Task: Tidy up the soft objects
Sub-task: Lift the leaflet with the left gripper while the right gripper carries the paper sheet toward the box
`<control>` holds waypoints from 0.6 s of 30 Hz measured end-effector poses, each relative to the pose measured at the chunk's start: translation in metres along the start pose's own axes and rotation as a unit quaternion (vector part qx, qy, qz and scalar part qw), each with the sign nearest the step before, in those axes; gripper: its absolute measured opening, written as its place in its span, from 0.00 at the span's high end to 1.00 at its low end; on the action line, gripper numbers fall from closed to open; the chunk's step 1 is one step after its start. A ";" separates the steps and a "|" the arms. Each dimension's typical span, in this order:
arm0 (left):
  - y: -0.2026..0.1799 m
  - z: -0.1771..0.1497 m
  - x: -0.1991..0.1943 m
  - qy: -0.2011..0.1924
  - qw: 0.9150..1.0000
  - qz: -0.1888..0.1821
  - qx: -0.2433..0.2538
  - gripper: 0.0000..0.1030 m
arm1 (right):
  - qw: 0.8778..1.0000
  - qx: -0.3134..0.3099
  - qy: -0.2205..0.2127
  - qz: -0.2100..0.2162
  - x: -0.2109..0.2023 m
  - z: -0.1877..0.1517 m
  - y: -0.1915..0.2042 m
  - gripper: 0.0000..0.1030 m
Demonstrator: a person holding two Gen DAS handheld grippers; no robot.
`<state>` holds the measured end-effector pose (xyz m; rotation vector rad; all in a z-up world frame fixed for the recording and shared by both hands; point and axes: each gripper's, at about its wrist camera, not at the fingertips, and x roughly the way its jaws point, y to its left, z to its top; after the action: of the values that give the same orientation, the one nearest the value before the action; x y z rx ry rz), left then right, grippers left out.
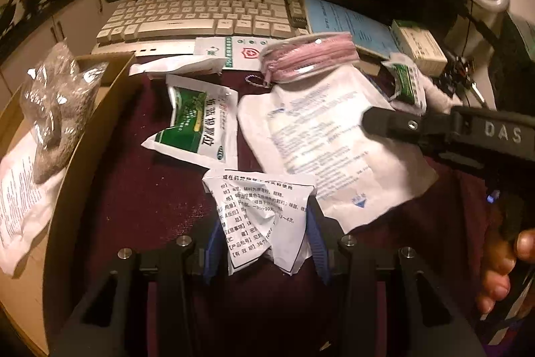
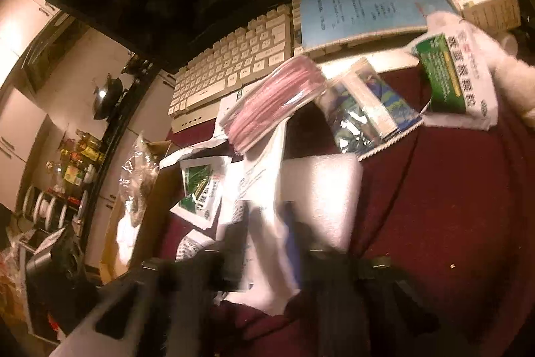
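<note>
We are pinching a crumpled sachet in the left hand-held gripper, likely bound for the cardboard box. The right hand-held gripper is clamping the large white packet, lifting it clear.

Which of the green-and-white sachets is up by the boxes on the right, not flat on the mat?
The green-and-white sachet against the white fluffy thing, propped up. The other sachet lies flat mid-mat, beside the cardboard box.

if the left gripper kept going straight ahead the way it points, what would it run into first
The left gripper, already shut on a crumpled white sachet, would probably first meet the green and white sachet lying on the maroon cloth. The keyboard is beyond, though depth is uncertain.
</note>
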<state>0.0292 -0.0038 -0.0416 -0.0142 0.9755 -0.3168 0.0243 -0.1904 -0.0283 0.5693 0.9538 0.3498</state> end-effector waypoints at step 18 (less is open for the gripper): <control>0.025 -0.005 -0.077 -0.072 0.997 -0.016 -0.024 0.58 | 0.995 -0.045 -0.083 0.036 -0.083 -0.005 0.028 0.91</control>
<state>-0.0079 0.0416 0.0141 -0.0948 0.8407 -0.3181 -0.0252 -0.2097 0.0414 0.5422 0.7559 0.4017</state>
